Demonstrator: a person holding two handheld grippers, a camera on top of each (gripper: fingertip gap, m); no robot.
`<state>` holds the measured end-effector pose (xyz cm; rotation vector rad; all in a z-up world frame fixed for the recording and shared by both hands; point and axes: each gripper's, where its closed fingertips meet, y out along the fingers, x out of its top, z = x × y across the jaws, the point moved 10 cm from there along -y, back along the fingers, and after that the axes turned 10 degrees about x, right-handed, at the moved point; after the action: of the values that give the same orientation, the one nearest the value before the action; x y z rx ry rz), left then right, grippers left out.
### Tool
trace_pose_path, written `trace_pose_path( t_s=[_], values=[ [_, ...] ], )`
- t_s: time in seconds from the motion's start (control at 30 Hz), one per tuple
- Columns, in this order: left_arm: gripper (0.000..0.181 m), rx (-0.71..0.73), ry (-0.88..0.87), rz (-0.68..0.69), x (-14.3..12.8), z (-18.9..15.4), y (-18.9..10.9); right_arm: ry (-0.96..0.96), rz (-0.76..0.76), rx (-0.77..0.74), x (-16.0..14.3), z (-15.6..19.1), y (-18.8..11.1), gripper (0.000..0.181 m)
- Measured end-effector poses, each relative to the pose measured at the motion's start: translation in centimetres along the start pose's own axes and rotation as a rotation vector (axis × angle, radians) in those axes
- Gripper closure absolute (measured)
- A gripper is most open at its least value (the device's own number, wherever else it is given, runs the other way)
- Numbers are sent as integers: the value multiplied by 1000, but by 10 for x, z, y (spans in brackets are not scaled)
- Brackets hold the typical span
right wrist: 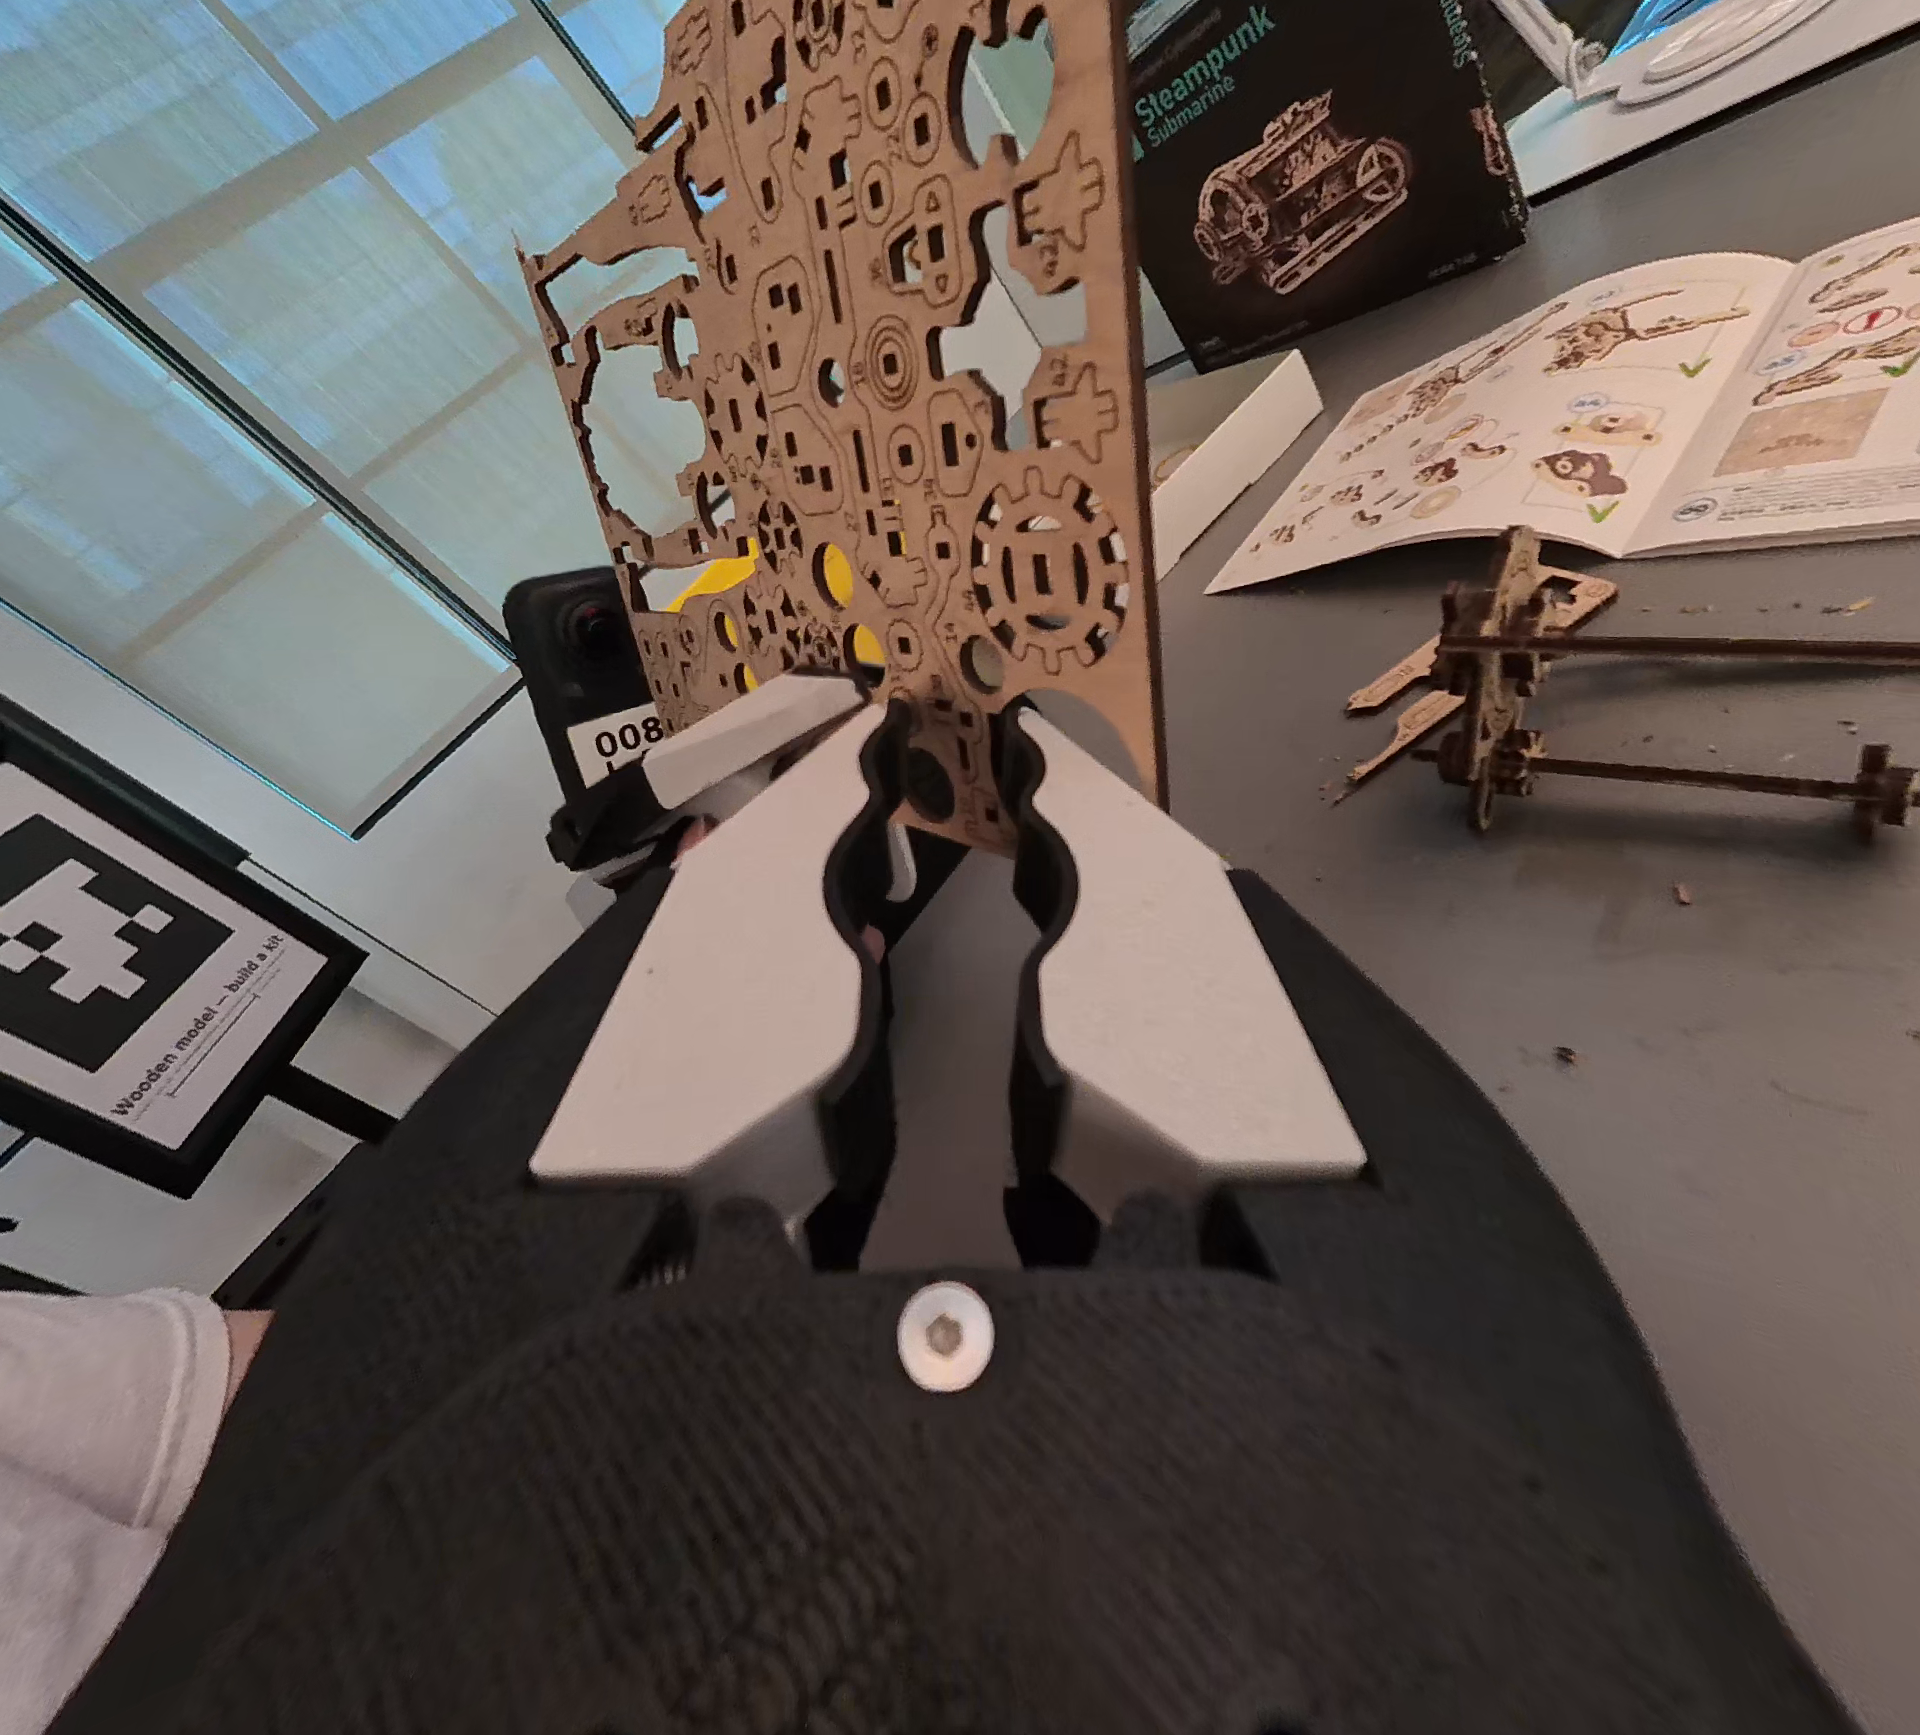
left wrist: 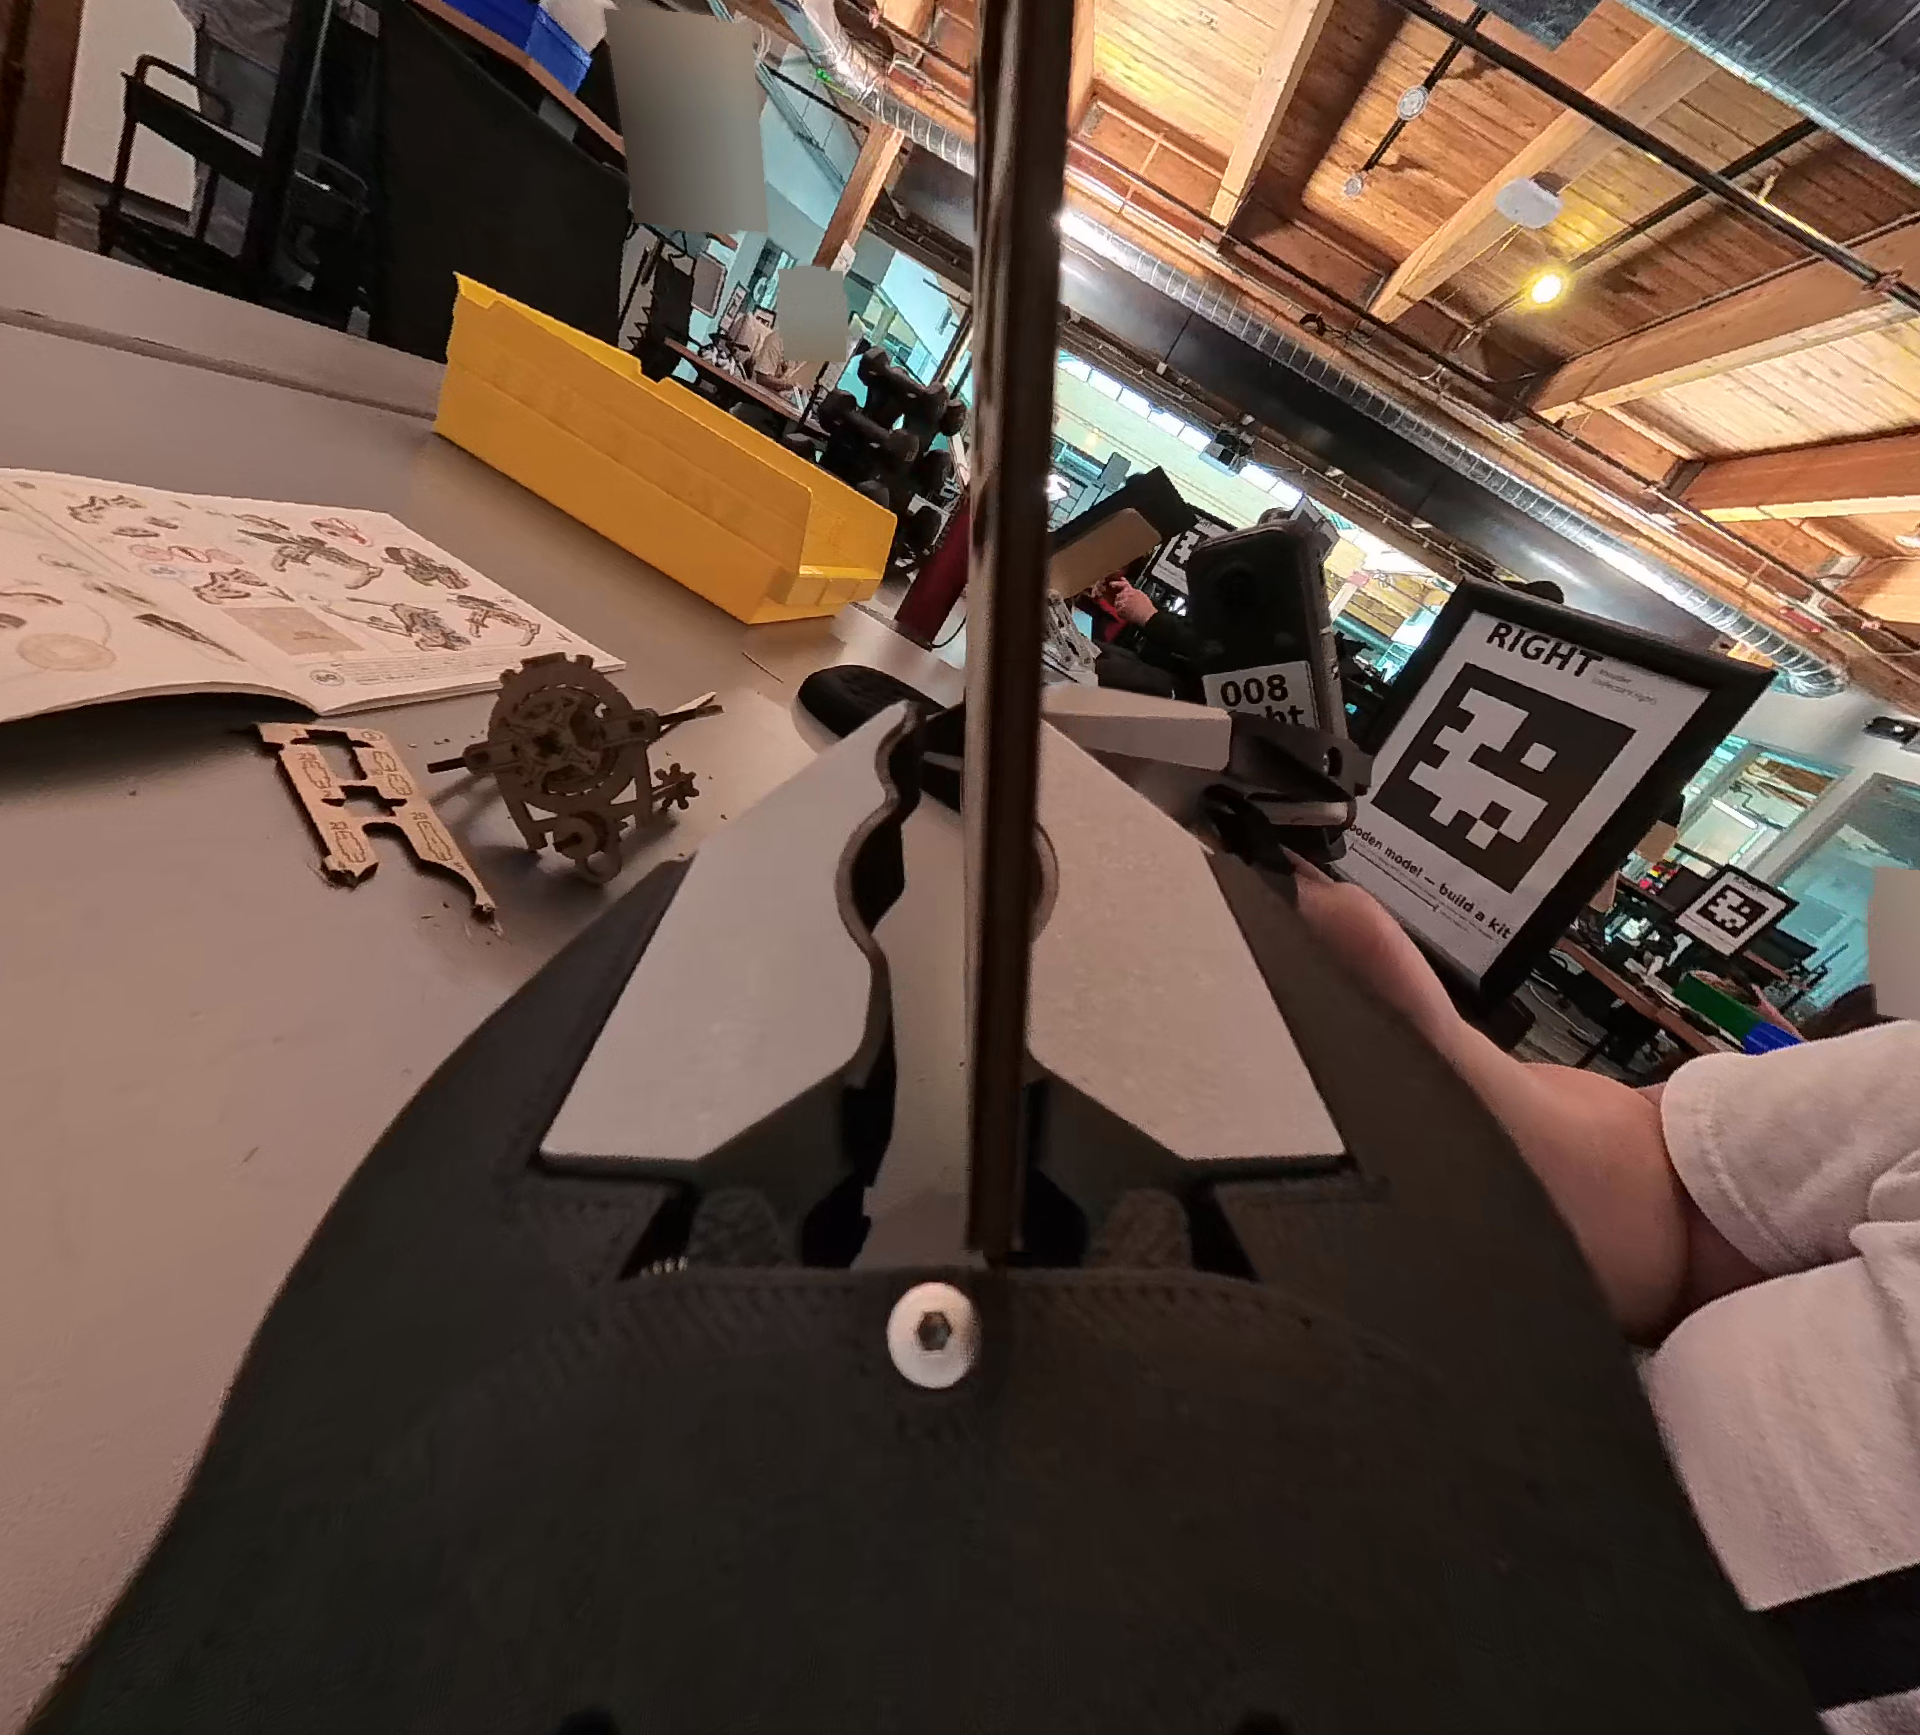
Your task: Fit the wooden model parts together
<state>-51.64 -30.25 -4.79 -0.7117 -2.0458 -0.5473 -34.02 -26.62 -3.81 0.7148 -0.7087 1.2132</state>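
Observation:
A laser-cut wooden sheet (right wrist: 883, 283) with several parts cut out stands upright above the grey table (right wrist: 1558, 1010). In the left wrist view it shows edge-on as a dark strip (left wrist: 997, 335). My left gripper (left wrist: 977, 719) is shut on its lower edge; it also shows in the right wrist view (right wrist: 727, 740). My right gripper (right wrist: 951, 719) is open, its tips at the face of the sheet near the bottom, and shows in the left wrist view (left wrist: 1081, 729). A partly built wooden model (left wrist: 566, 766) with gears and rods lies on the table (right wrist: 1496, 698).
An open instruction booklet (left wrist: 260, 584) (right wrist: 1558, 407) lies behind the model. A broken-off sheet scrap (left wrist: 374, 792) lies beside it. A yellow bin (left wrist: 644, 459) and a black kit box (right wrist: 1320, 127) stand farther back. A framed marker sign (left wrist: 1507, 781) stands near the right gripper. The tips of both grippers are at nearly the same place.

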Motion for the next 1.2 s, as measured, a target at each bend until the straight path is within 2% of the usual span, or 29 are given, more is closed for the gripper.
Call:
trace_pose_path(
  t_s=[0.17, 0.6, 1.2],
  values=[
    [181, -20, 4, 23, -1, -1, 3, -3, 12, -10, 1, -2, -2, 166],
    [179, -15, -54, 75, -3, 4, 4, 58, 22, -9, -1, -7, -2, 163],
    [181, 32, 22, 48, -4, -1, 1, 44, 56, -29, 1, -6, 1, 164]
  ],
)
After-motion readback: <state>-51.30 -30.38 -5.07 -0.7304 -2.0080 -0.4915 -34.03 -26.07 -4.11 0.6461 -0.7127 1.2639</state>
